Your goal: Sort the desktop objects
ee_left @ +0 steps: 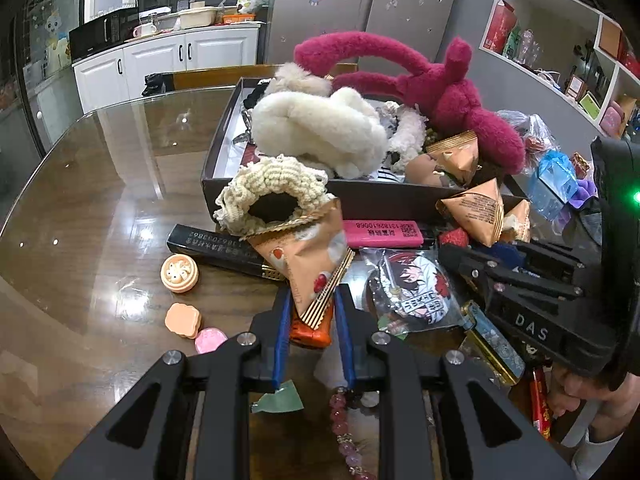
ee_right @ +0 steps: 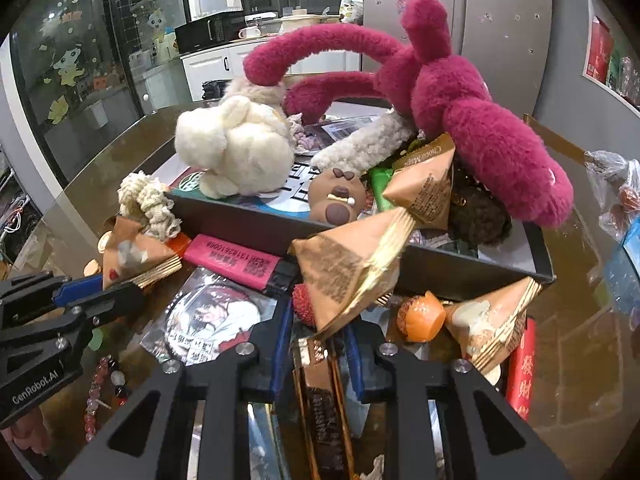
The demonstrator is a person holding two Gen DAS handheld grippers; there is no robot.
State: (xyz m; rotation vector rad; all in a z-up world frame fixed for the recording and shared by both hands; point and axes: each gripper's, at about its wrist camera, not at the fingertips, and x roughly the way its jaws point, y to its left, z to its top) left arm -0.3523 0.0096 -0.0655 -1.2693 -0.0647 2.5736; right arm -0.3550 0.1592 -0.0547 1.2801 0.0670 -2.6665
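Observation:
My left gripper [ee_left: 310, 314] is shut on the sealed edge of an orange triangular snack packet [ee_left: 310, 258], held just above the table in front of a dark box [ee_left: 360, 200]. My right gripper [ee_right: 320, 332] is shut on another orange triangular snack packet [ee_right: 348, 272], lifted near the box's front wall [ee_right: 248, 224]. The box holds a magenta plush [ee_right: 460, 100], a white plush [ee_right: 236, 148] and more snack packets [ee_right: 424, 184]. The left gripper also shows at the left of the right wrist view [ee_right: 100, 296].
On the glass-topped table [ee_left: 100, 200] lie a pink lighter [ee_left: 382, 232], a black lighter [ee_left: 216, 250], a cream scrunchie [ee_left: 272, 192], small round cakes [ee_left: 180, 274], an anime badge bag [ee_left: 412, 292], a bead bracelet [ee_left: 344, 432] and a red packet [ee_right: 520, 364]. Shelves stand at right.

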